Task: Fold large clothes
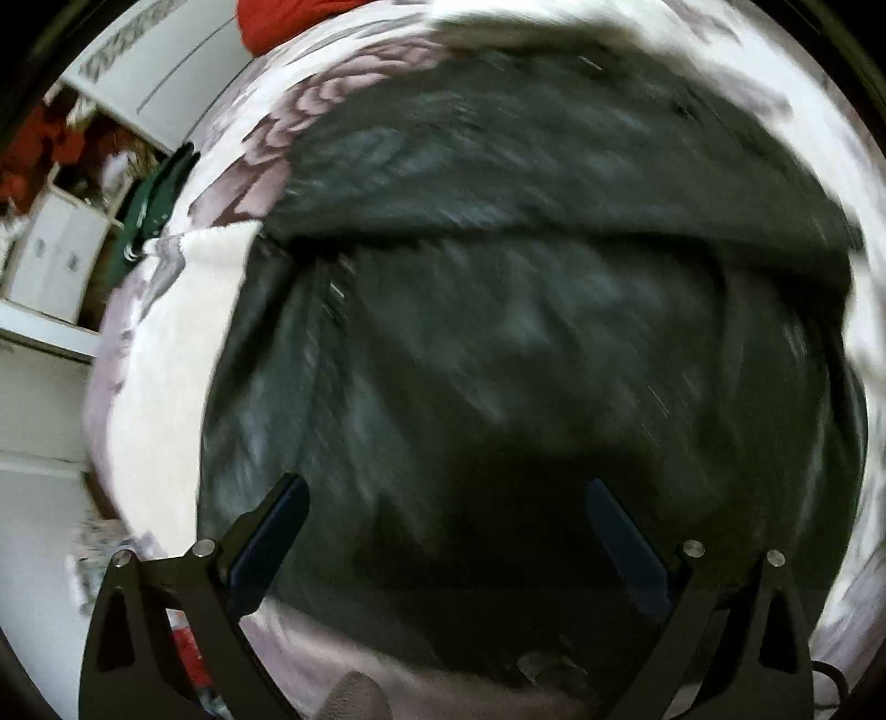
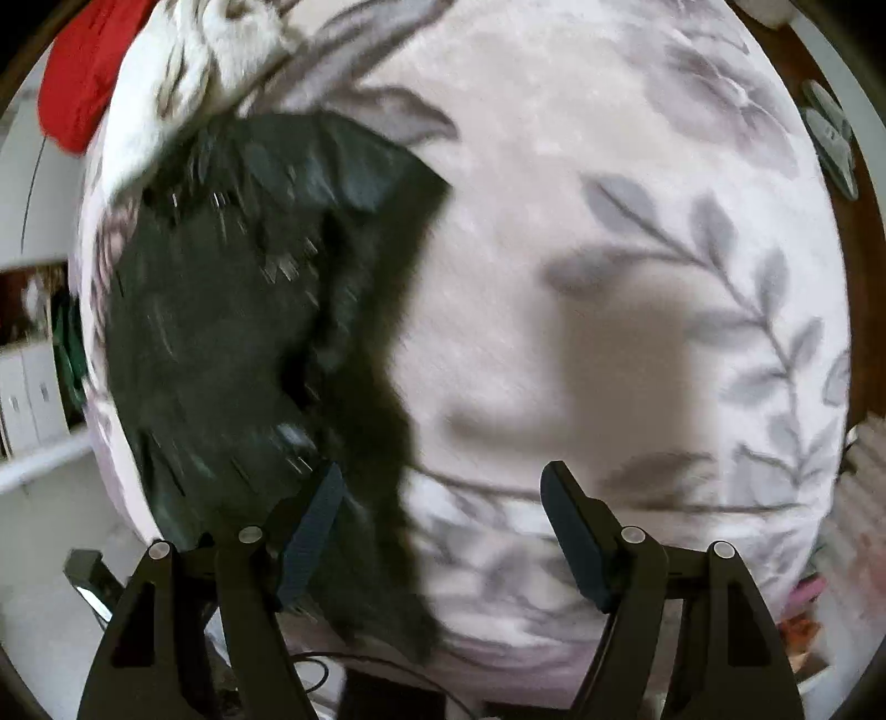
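A large black garment [image 1: 526, 332] lies spread on a bed with a white and grey floral cover [image 1: 166, 343]; a fold runs across it in the left wrist view. My left gripper [image 1: 446, 495] hovers over the garment's near part, jaws wide open and empty. In the right wrist view the same garment [image 2: 232, 332] lies at the left of the bed cover [image 2: 609, 249]. My right gripper [image 2: 443, 487] is open and empty, above the garment's right edge and the bare cover. Both views are motion-blurred.
A red cloth [image 1: 277, 22] lies at the bed's far end, also in the right wrist view [image 2: 83, 72]. White cabinets and shelves [image 1: 55, 260] stand left of the bed, with a green cloth [image 1: 149, 210] by them. A wooden frame [image 2: 864, 221] borders the right.
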{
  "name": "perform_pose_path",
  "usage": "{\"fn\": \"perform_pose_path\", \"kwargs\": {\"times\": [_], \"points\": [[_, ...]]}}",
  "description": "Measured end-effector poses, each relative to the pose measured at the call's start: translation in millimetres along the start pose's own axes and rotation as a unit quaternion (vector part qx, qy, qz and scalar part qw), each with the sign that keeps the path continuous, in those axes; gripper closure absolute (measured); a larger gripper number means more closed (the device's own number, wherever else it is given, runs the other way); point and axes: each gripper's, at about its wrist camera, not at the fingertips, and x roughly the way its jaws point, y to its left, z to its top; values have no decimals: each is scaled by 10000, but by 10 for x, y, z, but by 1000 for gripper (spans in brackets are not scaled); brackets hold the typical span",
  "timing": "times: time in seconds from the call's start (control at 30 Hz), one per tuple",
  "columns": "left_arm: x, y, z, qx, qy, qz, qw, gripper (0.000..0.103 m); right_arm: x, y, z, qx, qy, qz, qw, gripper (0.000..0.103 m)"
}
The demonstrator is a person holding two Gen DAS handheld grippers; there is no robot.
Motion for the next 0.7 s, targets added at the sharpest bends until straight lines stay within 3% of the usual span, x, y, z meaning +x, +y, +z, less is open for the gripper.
{"fn": "perform_pose_path", "kwargs": {"times": [0.03, 0.17, 0.33, 0.43, 0.5, 0.53, 0.63, 0.7], "points": [[-75, -203, -113, 54, 76, 158, 9998, 0, -10, -76, -26, -168, 58, -181, 9997, 27], [-345, -779, -406, -72, 465, 80, 9989, 0, 25, -333, -96, -699, 212, -615, 9954, 27], [-592, -1378, -571, -65, 316, 548, 9980, 0, -38, -776, -64, -897, 330, -677, 9931, 27], [-531, -1698, -635, 30, 260, 702, 9972, 0, -96, -924, -14, -1085, 279, -850, 9901, 27], [-439, -1918, -667, 310, 159, 1078, 9936, 0, -108, -987, 57, -1140, 298, -888, 9891, 27], [-391, -1984, -669, 437, 90, 1294, 9906, 0, -108, -1009, 102, -1151, 306, -891, 9889, 27], [-199, -2196, -705, 921, -171, 2424, 9656, 0, -82, -952, 250, -1246, 264, -926, 9875, 27], [-140, -2157, -698, 855, -233, 2878, 9536, 0, -93, -878, 368, -1356, 195, -904, 9864, 27]]}}
